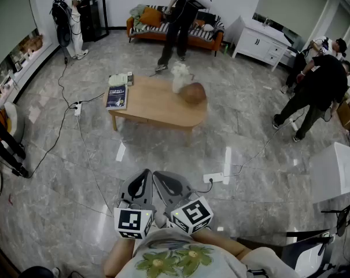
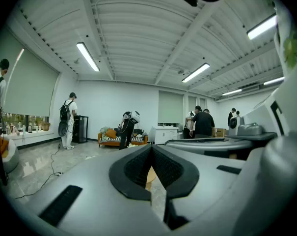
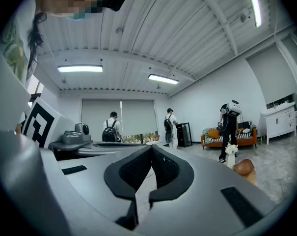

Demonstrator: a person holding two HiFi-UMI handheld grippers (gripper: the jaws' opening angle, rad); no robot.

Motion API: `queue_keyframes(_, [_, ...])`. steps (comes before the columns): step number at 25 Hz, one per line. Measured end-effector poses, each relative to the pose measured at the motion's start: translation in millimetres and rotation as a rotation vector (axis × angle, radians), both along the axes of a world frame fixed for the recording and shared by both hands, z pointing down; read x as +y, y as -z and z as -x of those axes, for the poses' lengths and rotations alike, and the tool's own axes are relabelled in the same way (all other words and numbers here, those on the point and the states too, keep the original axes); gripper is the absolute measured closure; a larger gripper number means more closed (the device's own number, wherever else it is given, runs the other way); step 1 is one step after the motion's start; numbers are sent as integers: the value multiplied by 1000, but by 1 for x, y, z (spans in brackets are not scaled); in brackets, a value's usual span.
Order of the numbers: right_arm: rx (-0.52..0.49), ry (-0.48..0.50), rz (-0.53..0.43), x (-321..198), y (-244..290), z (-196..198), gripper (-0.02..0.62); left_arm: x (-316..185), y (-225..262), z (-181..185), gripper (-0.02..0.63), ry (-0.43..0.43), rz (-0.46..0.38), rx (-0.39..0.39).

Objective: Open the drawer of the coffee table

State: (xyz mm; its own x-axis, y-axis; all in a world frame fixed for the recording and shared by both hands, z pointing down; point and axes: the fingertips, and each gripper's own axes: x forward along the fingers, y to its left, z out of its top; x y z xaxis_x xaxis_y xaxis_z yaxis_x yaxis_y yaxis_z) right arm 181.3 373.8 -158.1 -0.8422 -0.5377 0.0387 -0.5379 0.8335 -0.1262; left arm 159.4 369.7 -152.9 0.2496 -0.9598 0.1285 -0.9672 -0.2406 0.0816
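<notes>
Coffee table point(image 1: 154, 106) lies well beyond jaws of left gripper point(image 1: 146, 172) and right gripper point(image 1: 158, 175).

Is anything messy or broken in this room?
Nothing looks spilled or broken. The coffee table is tidy, with books at one end. The only untidy bit is that black cables trail loose across the floor, and a white power strip lies out in the open.
</notes>
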Motion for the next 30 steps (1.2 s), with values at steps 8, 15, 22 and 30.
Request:
queue_keyframes(8, [41,1,12,0,-11,-22,575,5,-9,-24,598,29,21,1])
queue_keyframes(15, [176,71,-85,-1,-18,-12,575,4,-26,-18,598,57,58,74])
queue_keyframes(22, [230,113,-237,-28,-23,18,575,-27,-44,8,598,41,77,122])
queue_keyframes(30, [210,80,-152,-108,-56,112,575,-122,-81,105,598,-9,160,139])
